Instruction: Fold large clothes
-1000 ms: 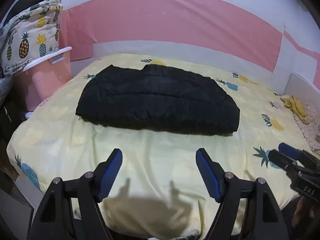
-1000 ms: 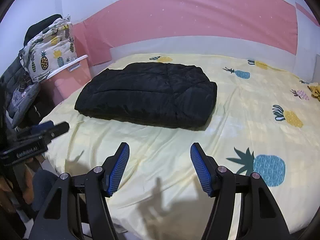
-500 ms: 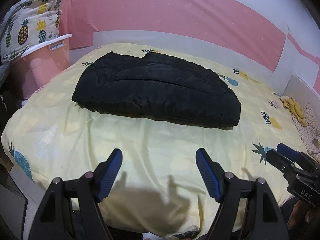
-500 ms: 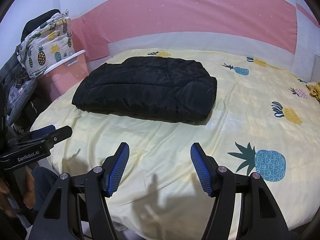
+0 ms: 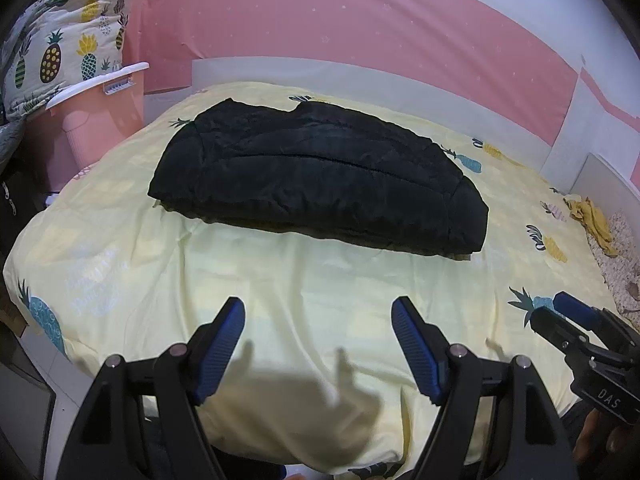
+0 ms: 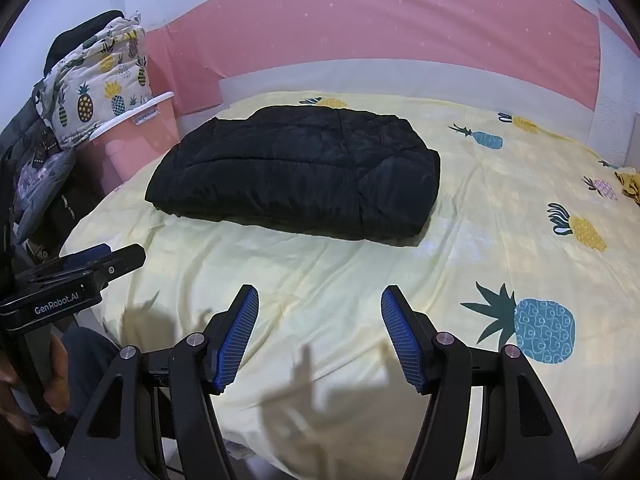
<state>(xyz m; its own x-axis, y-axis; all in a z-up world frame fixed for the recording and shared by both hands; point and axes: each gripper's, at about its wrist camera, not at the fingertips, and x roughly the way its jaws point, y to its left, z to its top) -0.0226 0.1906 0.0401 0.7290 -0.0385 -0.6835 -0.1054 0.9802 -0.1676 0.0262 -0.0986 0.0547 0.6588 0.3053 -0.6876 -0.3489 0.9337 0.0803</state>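
Note:
A black quilted jacket (image 5: 316, 176) (image 6: 296, 176) lies folded into a flat bundle on the yellow pineapple-print bed sheet (image 5: 120, 240) (image 6: 500, 208). My left gripper (image 5: 318, 316) hovers open over the bed's near edge, well short of the jacket, nothing between its blue pads. My right gripper (image 6: 316, 304) stands open in the same way, a little nearer the bed's middle. Each gripper shows in the other's view: the right gripper (image 5: 576, 320) at the right edge, the left gripper (image 6: 108, 260) at the left edge, held by a hand.
A pink bin (image 5: 92, 120) (image 6: 140, 140) stands left of the bed with a pineapple-print quilt (image 5: 60, 48) (image 6: 96, 84) piled on it. A yellow cloth (image 5: 592, 220) lies at the bed's right side. A pink and white wall runs behind the bed.
Both views have shifted only slightly; the jacket sits a bit lower and nearer in the left view. Both grippers stay open and the jacket has not moved on the bed.

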